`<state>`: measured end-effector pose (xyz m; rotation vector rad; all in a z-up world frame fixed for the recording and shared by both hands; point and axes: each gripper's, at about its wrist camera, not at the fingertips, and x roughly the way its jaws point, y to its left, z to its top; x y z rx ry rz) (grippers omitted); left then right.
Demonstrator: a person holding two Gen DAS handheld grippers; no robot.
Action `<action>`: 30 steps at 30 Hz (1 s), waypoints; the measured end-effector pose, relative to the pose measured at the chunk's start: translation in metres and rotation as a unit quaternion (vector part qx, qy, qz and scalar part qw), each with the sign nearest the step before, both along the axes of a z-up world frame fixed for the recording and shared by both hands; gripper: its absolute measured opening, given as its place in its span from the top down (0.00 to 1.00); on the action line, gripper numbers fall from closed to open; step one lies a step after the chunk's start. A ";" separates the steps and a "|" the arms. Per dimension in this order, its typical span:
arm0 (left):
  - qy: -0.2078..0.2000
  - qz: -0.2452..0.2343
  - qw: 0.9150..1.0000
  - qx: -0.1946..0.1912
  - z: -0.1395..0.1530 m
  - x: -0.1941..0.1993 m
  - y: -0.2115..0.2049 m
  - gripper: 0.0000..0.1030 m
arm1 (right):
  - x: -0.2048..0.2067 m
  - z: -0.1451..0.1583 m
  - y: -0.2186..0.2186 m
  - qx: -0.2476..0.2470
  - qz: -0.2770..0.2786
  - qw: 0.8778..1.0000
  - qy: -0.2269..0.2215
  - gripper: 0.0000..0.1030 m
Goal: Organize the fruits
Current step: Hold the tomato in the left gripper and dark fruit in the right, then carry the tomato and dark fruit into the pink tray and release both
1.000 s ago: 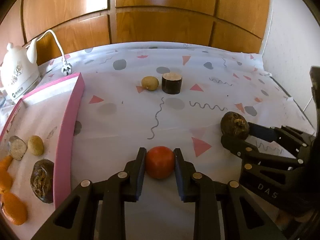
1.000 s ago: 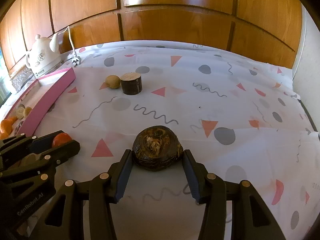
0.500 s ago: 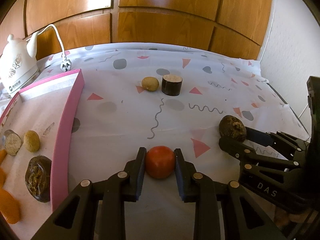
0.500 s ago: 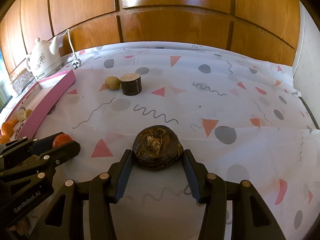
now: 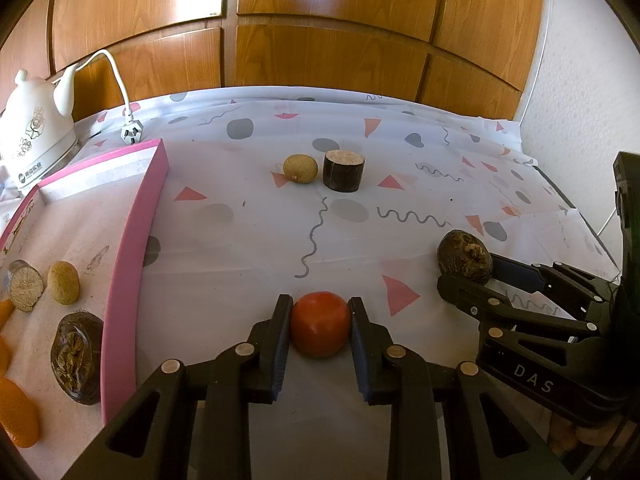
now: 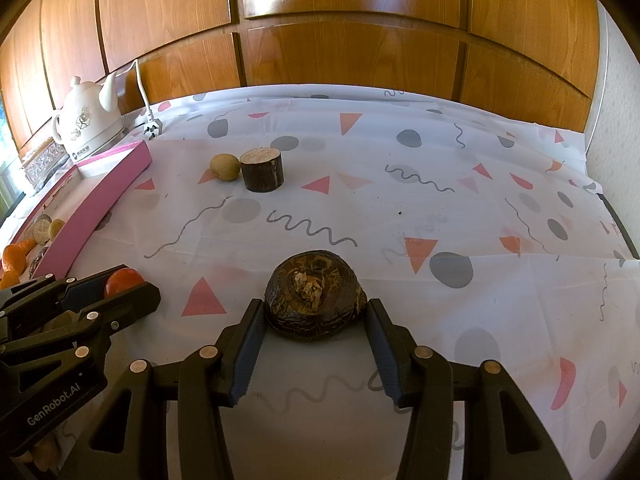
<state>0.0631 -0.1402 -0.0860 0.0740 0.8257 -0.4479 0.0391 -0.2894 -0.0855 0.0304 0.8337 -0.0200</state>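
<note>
The left gripper [image 5: 320, 322] has its jaws clenched on a red-orange round fruit [image 5: 320, 322], both pads pressed against its sides, low over the worktop [image 5: 248, 264], which is covered by a white cloth printed with pink triangles, grey dots and squiggles. Whether the fruit rests on the cloth or is just lifted off it cannot be told. To its right, the right gripper [image 6: 316, 314] grasps a dark brown, wrinkled, dome-shaped fruit [image 6: 315, 294] with a pale dried scrap at its top; the pads touch its left and right flanks, and its underside seems to sit on the cloth. In the left wrist view this same gripper reaches in from the right edge with the dark fruit at its tip. On the left lies a pink-rimmed tray [image 5: 132, 264] lined with white paper, holding a second dark wrinkled fruit [image 5: 77, 360] near its right wall, a small tan oval fruit [image 5: 63, 282], a cut brown piece with a pale face [image 5: 25, 290] just beside it, and orange pieces [image 5: 16, 416] at the near left edge. Farther back, mid-worktop, a tan kiwi-like fruit [image 5: 300, 169] lies touching or just beside a short dark cylinder with a pale cut top [image 5: 343, 171]. A white kettle [image 5: 34, 136] stands at the far left beyond the tray, its white cord and plug [image 5: 131, 133] lying on the cloth. Wooden panelling [image 5: 320, 40] runs behind.
</note>
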 end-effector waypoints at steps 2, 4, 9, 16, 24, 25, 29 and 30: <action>0.000 0.000 1.000 0.001 0.000 0.000 0.000 0.72 | 0.000 0.000 0.000 0.000 0.000 1.000 0.000 0.49; 0.000 0.000 1.000 0.001 0.000 0.000 0.000 0.72 | 0.000 0.000 0.000 0.000 0.000 1.000 0.000 0.49; -0.001 0.000 1.000 0.003 0.001 0.000 0.000 0.72 | 0.000 0.000 0.000 0.000 0.000 1.000 0.000 0.49; 0.000 -0.002 1.000 0.005 0.002 0.000 0.001 0.73 | 0.000 0.000 0.000 -0.001 0.000 1.000 0.000 0.50; 0.012 -0.013 1.000 -0.017 0.035 -0.002 0.014 0.74 | 0.000 0.001 0.002 -0.005 0.000 1.000 -0.001 0.50; 0.017 -0.008 0.999 -0.026 0.041 0.000 0.020 0.74 | 0.000 0.001 0.002 -0.004 0.000 1.000 -0.001 0.50; 0.019 0.040 0.997 -0.069 0.070 0.014 0.063 0.74 | 0.000 0.001 0.003 -0.009 0.000 1.000 -0.001 0.50; 0.016 0.052 0.996 -0.069 0.073 0.018 0.072 0.74 | 0.000 0.001 0.003 -0.011 0.000 1.000 0.000 0.50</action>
